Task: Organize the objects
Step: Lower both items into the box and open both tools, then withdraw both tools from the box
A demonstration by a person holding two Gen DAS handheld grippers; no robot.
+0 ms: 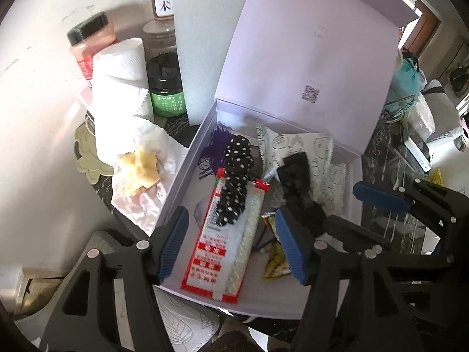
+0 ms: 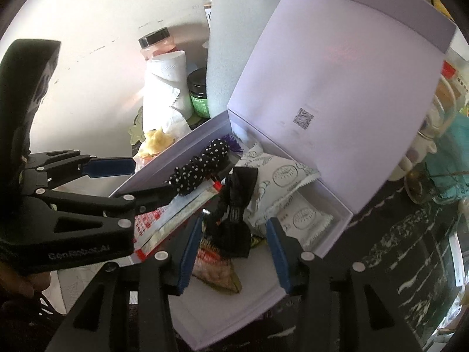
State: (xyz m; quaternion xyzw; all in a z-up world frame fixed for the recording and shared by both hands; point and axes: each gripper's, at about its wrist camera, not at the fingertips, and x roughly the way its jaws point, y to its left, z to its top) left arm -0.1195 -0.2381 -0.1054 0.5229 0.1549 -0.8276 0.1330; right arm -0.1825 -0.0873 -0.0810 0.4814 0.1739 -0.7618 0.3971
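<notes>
An open lavender box (image 1: pixel 181 176) stands with its lid (image 1: pixel 307 44) raised. Inside lie a red-and-white packet (image 1: pixel 217 252), a black polka-dot cloth piece (image 1: pixel 237 182), a purple tassel (image 1: pixel 217 143), a black bow clip (image 2: pixel 237 199), white sachets (image 2: pixel 278 176) and a snack packet (image 2: pixel 217 270). My left gripper (image 1: pixel 231 246) hangs open above the red-and-white packet, its pads clear of it. My right gripper (image 2: pixel 234 256) is open over the bow clip and snack packet, touching neither. The left gripper (image 2: pixel 140 180) also shows in the right wrist view, over the box's left wall.
Left of the box are a toilet roll (image 1: pixel 120 70), a green jar (image 1: pixel 165 88), a pink jar with a black cap (image 1: pixel 88 38) and crumpled tissue holding a food scrap (image 1: pixel 137 170). Dark marbled tabletop (image 2: pixel 410 249) runs to the right, with a teal bag (image 1: pixel 404 76) and clutter.
</notes>
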